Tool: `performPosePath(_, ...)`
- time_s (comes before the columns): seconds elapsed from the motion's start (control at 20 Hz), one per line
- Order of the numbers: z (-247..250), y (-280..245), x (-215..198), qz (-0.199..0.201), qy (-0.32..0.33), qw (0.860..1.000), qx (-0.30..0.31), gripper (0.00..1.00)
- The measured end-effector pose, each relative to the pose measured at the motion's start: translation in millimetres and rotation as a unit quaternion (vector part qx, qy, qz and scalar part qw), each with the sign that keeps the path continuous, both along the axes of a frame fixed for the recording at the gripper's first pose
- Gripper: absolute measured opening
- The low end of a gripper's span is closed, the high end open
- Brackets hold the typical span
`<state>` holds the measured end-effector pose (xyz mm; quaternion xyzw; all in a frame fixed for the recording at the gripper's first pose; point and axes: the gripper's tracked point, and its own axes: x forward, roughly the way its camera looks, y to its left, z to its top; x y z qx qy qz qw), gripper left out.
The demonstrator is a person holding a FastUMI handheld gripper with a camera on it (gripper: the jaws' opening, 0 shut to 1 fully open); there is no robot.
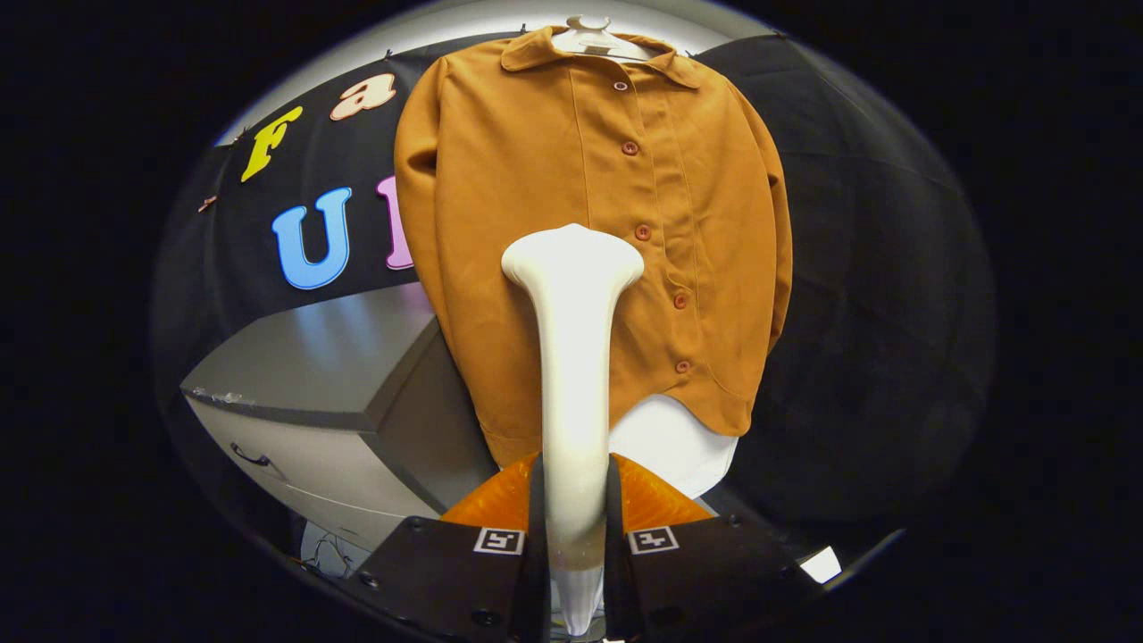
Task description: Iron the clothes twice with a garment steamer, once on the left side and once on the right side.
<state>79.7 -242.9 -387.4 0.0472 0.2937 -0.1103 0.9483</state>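
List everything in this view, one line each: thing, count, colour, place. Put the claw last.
shirt: one, brown, buttoned, hanging against the booth wall beyond the fingers.
buttons: six seen, reddish, in a row down the shirt front.
hanger: one, white, at the shirt's collar.
white piece: one, showing below the shirt's hem; what it is I cannot tell.
cabinet: one, grey, with a drawer handle, left of the shirt.
garment steamer: one, white, handle between the fingers, head in front of the shirt's middle.
claw: one, both fingers pressed on the steamer's handle.
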Motion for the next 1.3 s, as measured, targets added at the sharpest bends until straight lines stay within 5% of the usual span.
performPosePath(0.4, 32, 4, -23, 0.013, -0.014, 1.0, 0.005, 0.27)
performPosePath(0.75, 136, -3, -15, 0.025, -0.117, 0.993, -0.016, 0.27)
performPosePath(1.3, 289, -23, 15, 0.028, -0.265, 0.961, -0.066, 0.27)
